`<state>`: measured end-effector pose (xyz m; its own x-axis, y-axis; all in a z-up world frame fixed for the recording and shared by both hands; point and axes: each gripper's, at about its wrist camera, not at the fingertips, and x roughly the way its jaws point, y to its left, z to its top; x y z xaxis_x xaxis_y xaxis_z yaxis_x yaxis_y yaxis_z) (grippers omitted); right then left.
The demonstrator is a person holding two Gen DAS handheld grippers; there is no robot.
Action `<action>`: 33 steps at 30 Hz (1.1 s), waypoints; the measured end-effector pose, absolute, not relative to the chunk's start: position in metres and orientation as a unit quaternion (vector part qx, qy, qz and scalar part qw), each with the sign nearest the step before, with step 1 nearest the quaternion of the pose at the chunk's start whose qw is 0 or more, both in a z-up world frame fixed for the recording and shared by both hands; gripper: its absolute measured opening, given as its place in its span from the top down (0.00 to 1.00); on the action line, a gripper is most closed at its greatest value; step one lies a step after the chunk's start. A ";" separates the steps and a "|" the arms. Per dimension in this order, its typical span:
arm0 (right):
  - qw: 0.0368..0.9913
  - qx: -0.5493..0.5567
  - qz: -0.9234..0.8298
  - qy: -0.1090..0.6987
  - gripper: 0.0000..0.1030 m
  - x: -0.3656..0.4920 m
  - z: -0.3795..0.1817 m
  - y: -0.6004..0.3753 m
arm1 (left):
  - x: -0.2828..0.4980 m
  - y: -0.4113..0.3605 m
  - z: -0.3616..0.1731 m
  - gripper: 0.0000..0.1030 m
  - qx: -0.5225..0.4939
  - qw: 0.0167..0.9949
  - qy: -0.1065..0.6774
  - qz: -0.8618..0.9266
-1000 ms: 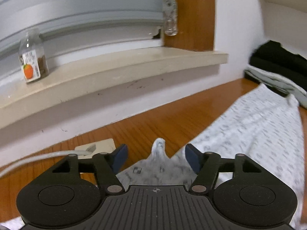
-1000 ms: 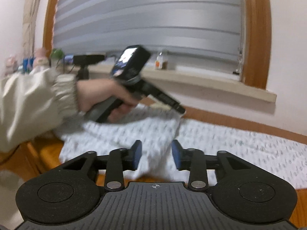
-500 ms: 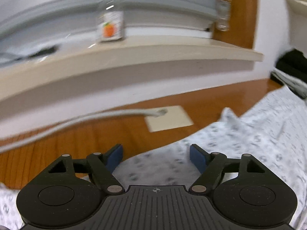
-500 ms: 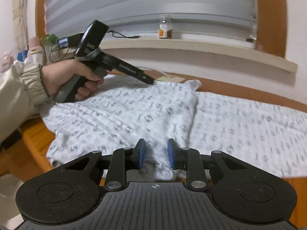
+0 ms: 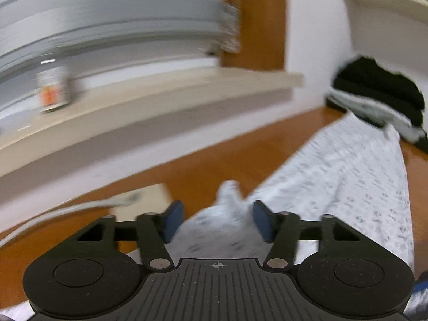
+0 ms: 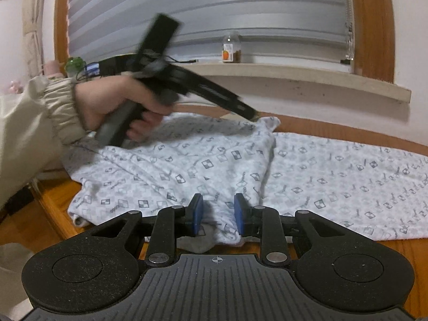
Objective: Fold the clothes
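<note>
The patterned white garment (image 6: 307, 168) lies spread along the wooden tabletop (image 6: 334, 131) under the window sill. One fold looks begun: the left part of the cloth is doubled over onto itself, with a raised edge running from the far corner (image 6: 270, 121) down toward the near edge. The long right part is flat and single-layered. I judge the task early; the remaining folds and any stacking are not yet done.

Left gripper (image 5: 218, 220): fingers apart but closing, the peaked corner of the garment between them; the pads do not appear to press it yet, though blur makes that uncertain. Right gripper (image 6: 218, 215): fingers narrowly apart with a bunched bit of the near edge between them; the cloth seems to fill the gap, so I read it as a pinch.

Right wrist view only: the person's left hand (image 6: 120, 107) and beige sleeve (image 6: 40, 123) working the left gripper at the far corner, the full fold line, and the near hem.

Left wrist view only: a pile of dark and grey clothes (image 5: 379, 99) at the far end of the tabletop, a pale card (image 5: 141, 203) and a white cable (image 5: 67, 211) beside the corner. A small bottle (image 6: 231, 46) on the sill appears in both.
</note>
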<state>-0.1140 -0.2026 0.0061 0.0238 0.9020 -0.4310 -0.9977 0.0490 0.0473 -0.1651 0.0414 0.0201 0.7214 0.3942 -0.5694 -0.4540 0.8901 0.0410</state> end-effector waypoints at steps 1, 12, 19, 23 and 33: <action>0.702 -0.135 0.677 0.175 0.74 -0.114 0.006 -0.203 | -0.153 0.041 0.016 0.54 -0.047 0.923 0.305 0.229; 0.710 -0.090 0.674 0.182 0.71 -0.101 0.007 -0.218 | -0.115 0.057 0.001 0.54 -0.042 0.911 0.318 0.258; 0.818 -0.064 0.540 0.186 0.67 0.009 0.025 -0.269 | -0.116 0.064 0.001 0.38 -0.062 0.907 0.318 0.269; 0.879 -0.043 0.419 0.222 0.63 0.101 0.031 -0.302 | -0.116 0.065 0.001 0.34 -0.067 0.906 0.320 0.268; 0.891 0.028 0.311 0.329 0.59 0.211 0.016 -0.316 | -0.116 0.065 0.001 0.33 -0.071 0.906 0.320 0.268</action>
<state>0.2113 -0.3160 0.0163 0.5898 0.5728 -0.5693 -0.5358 0.8050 0.2548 -0.1160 0.0650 0.0010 0.6515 0.4397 -0.6182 -0.5310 0.8463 0.0423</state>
